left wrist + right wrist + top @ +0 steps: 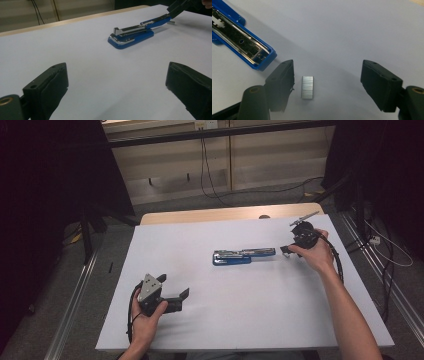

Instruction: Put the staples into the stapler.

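Observation:
A blue stapler (240, 256) lies swung open near the middle of the white tabletop (240, 315); its metal magazine is bared (239, 41). Just off its open end lies a short silver strip of staples (307, 87). My right gripper (328, 72) stands low over the table with that strip between its jaws, close to the left pad (284, 82) and touching neither pad. In the high view the right gripper (286, 250) sits at the stapler's right end. My left gripper (184, 298) rests open at the front left, pointing toward the stapler (131, 37), with nothing between its jaws.
A wooden table edge (215, 214) shows beyond the white sheet. Cables (207, 175) run over the floor behind the table, and dark curtains hang at both sides. Metal rails (75, 295) run along the floor to the left and right.

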`<state>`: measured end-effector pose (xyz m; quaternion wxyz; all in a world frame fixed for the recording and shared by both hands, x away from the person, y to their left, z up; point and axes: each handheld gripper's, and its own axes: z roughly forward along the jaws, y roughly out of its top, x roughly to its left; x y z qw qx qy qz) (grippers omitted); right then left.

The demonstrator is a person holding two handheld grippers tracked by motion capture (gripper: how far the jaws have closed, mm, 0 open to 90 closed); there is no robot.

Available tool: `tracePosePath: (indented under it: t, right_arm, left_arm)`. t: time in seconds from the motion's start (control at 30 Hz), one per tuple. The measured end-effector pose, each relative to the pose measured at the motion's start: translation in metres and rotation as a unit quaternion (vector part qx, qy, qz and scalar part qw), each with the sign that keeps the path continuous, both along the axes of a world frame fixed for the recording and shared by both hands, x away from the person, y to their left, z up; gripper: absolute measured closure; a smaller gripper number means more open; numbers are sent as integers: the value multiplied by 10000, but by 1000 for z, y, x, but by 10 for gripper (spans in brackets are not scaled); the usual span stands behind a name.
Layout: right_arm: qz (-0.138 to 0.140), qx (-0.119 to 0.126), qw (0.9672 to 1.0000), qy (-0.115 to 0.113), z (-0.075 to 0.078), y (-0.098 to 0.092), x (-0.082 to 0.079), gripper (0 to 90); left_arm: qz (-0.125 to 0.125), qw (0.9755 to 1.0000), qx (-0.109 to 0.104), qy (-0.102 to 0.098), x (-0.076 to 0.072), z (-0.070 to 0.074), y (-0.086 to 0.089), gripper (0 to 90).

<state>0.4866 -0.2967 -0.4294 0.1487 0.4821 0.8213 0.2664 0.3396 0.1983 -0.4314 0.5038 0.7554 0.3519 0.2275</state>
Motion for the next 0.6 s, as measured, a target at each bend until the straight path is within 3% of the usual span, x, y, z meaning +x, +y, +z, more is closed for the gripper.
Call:
tracePosePath:
  t: [0.33, 0.6]
  right_arm:
    - [187, -204, 9992, 302, 0, 3, -3, 424]
    - [404, -233, 9974, 546, 1, 8, -5, 573]
  left_arm:
    - [4, 10000, -16, 1, -1, 0, 1, 46]
    - [-19, 10000, 23, 0, -1, 0, 0, 46]
